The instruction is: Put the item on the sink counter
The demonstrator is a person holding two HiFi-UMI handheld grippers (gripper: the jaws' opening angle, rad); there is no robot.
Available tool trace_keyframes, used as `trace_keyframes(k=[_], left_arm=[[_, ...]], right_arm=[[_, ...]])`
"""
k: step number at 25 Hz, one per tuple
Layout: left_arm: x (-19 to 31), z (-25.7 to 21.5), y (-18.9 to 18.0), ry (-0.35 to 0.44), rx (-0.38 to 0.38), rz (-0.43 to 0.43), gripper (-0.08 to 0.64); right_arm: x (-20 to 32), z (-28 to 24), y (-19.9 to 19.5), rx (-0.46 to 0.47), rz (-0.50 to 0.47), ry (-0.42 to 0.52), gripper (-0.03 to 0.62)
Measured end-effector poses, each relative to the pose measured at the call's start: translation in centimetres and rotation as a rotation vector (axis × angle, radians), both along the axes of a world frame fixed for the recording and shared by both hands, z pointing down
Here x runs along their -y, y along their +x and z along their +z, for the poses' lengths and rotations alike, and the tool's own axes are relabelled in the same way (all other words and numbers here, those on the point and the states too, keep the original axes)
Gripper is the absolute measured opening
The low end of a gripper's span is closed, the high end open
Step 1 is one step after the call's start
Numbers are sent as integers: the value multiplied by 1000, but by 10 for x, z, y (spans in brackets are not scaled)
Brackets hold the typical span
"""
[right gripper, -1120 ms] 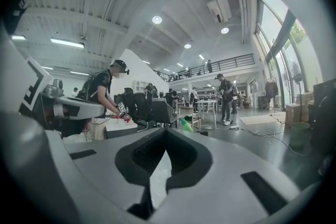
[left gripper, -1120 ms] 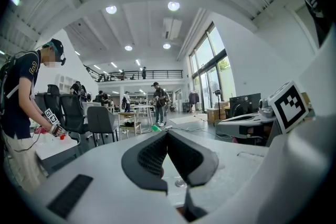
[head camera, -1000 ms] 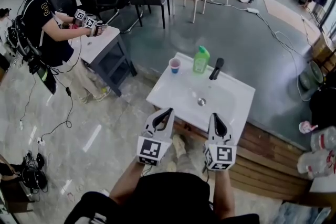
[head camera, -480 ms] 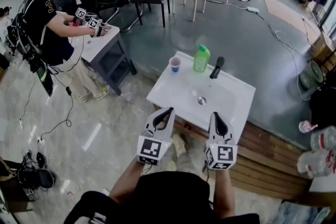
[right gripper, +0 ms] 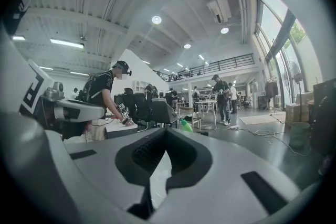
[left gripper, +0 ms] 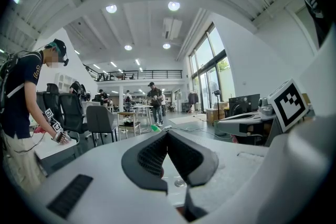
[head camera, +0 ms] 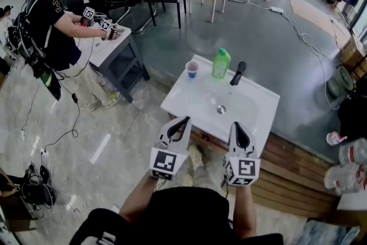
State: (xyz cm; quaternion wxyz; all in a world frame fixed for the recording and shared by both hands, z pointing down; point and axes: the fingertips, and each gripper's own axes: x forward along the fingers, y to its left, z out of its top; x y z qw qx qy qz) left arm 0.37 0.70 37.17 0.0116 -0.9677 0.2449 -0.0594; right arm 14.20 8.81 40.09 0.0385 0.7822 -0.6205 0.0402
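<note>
Change over the last sec was minimal: L gripper [head camera: 184,120] and R gripper [head camera: 235,124] kept station at the near edge of the bench [head camera: 183,101], and only the view drifted a bit. Both were closed w/ nothing between the jaws. No item was in hand, so placing was prob. either done or not begun. The likely items, bottle [head camera: 220,63] and cup [head camera: 192,69], stood at the bench's far edge, ahead of both grippers and well apart from them.
</note>
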Motion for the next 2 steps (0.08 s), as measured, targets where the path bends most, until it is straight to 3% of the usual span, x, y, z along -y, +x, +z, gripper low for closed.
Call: trace_keyframes(k=[2], left_arm=[[2, -2, 0, 9, -4, 0, 2]], right_arm=[[3, -3, 0, -6, 1, 8, -2]])
